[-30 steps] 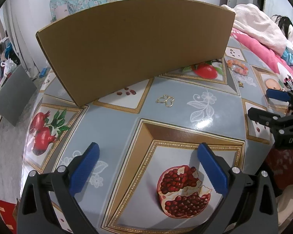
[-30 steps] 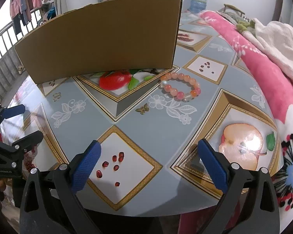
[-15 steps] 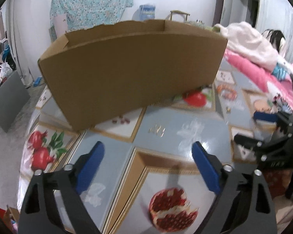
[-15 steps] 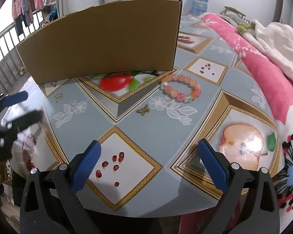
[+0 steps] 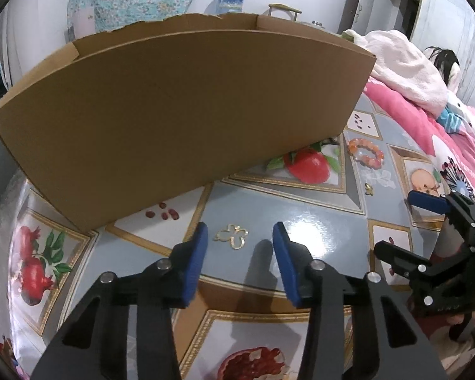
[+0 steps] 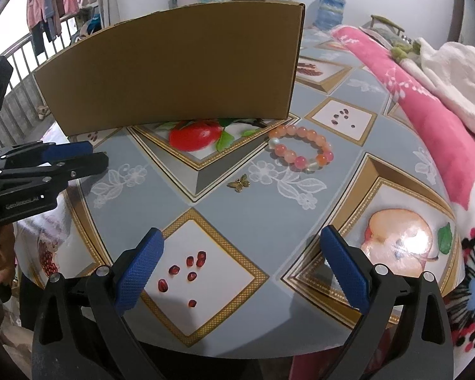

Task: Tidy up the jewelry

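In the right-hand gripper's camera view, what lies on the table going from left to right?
The other, left gripper → cardboard box → small gold butterfly charm → pink bead bracelet → pink blanket.

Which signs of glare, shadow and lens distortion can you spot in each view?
Left wrist view: a white glare patch on the tablecloth; the left hand-held gripper casts dark shadows; the cardboard box bows in a curve. Right wrist view: even light, sharp bead bracelet, glare on the printed apple, box edges curved.
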A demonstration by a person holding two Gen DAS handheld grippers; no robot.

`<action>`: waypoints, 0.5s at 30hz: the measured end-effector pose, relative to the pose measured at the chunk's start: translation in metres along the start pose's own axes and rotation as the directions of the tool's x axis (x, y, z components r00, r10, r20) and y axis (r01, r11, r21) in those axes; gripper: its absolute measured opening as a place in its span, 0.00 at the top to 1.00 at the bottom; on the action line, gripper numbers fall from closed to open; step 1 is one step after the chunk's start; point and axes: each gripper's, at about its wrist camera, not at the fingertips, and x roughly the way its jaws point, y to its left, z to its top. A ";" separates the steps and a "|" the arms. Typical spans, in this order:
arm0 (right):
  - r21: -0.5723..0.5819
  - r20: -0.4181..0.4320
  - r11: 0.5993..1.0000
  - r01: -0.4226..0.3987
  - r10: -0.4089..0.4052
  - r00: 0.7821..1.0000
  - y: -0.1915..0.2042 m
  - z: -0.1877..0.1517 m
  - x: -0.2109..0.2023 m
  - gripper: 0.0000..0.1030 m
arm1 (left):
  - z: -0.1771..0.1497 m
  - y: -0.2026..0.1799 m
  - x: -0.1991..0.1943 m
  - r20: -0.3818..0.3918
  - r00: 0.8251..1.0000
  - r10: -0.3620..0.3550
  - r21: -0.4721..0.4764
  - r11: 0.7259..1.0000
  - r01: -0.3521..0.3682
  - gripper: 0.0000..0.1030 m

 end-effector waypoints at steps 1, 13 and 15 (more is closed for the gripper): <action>-0.001 0.001 1.000 0.000 0.000 1.000 0.000 0.000 0.000 0.08 | 0.000 -0.001 0.000 -0.003 1.000 -0.003 -0.004 1.000 0.003 0.61; -0.001 0.005 1.000 -0.004 0.004 1.000 0.001 0.000 0.000 0.08 | 0.003 -0.009 0.007 0.010 0.999 0.039 0.024 0.999 -0.039 0.77; -0.001 0.005 1.000 -0.004 0.004 1.000 0.001 0.000 -0.001 0.08 | 0.003 -0.011 0.007 0.012 0.998 0.054 0.041 0.998 -0.055 0.77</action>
